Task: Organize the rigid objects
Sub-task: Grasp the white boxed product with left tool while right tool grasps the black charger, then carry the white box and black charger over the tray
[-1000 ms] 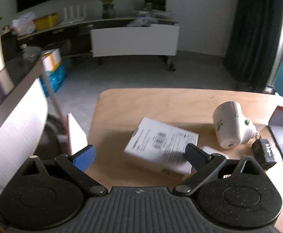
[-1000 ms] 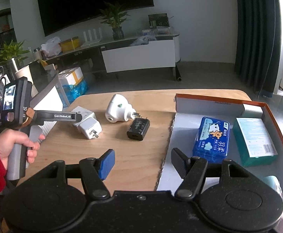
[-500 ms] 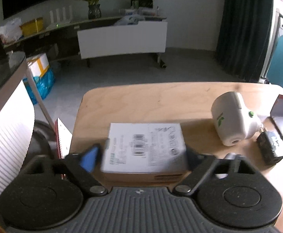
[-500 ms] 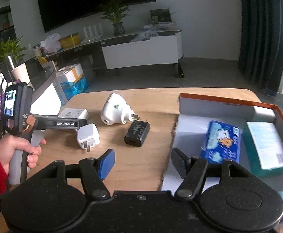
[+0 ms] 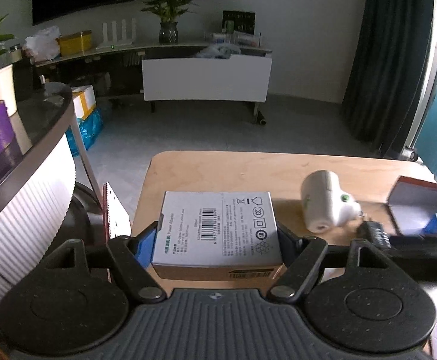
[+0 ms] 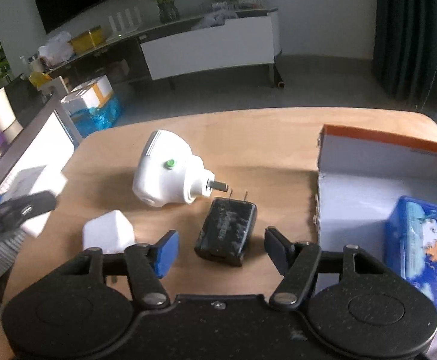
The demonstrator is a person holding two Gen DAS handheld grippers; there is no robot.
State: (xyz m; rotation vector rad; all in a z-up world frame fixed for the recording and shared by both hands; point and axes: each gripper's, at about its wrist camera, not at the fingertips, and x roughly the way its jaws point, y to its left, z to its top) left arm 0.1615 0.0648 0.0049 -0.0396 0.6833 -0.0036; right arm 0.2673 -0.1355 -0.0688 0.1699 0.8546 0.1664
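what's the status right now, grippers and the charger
Left gripper shut on white box. Right gripper closing around black charger, pads not touching. Nothing blocking.

Charger (image 6: 226, 231) before plug-in lamp (image 6: 166, 178), tray (image 6: 380, 156) to their right.

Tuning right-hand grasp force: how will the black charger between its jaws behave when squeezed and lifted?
The black charger looks like a hard boxy block, so it should stay stiff as the right gripper closes its jaws around it. It lies flat on the table, so it is unlikely to roll. Its glossy, worn-looking shell may be a bit slippery, and the prongs could catch.
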